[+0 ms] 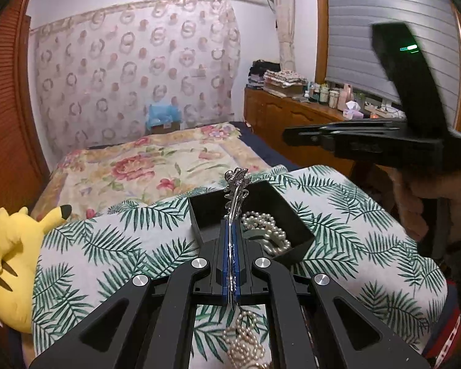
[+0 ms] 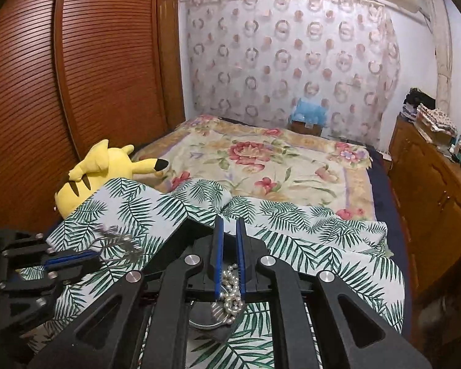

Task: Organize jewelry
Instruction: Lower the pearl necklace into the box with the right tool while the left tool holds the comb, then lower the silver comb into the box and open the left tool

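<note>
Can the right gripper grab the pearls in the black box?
Probably yes. The right gripper hangs just above the black box, its jaws slightly apart, with the pearl necklace showing between them. The left gripper, shut on a silver hairpin, is off to the side.

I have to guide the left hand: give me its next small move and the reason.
Probably ease the left gripper forward and down, then open it. Its blue pads are shut on the ornate silver hair clip, which is poised over the open black jewelry box that already holds the white pearl necklace.
</note>
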Tool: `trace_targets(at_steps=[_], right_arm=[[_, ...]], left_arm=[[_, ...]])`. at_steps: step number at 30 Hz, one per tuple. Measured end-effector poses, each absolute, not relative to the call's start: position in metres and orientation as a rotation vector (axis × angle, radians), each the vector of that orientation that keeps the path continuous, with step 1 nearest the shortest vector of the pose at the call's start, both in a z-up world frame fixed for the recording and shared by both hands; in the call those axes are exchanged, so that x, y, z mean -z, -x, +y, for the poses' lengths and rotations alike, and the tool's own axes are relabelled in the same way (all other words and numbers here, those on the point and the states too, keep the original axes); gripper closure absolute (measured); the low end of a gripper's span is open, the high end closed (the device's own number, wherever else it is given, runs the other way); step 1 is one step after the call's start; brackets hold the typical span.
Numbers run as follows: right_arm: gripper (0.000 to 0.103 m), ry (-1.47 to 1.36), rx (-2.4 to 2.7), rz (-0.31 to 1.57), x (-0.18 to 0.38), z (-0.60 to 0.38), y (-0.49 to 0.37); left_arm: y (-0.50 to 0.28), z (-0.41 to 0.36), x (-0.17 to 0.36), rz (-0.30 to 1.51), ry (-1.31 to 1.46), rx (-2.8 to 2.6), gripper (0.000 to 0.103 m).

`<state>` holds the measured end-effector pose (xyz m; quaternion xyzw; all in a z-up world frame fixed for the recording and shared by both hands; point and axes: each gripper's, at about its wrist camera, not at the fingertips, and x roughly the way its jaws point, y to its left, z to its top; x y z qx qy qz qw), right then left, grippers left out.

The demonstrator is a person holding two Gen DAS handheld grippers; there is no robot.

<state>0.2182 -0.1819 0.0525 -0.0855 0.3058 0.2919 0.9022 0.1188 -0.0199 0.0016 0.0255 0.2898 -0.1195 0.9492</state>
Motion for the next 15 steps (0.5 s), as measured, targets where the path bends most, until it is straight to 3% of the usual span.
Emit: trace_targets(at_steps=[15], right_arm=[[0.093,0.169,-0.596,0.659,-0.014,-0.223,-0.189]], left_arm=[[-0.174,-0.049,0.026,0.662,-0.164,0.167,0.101]])
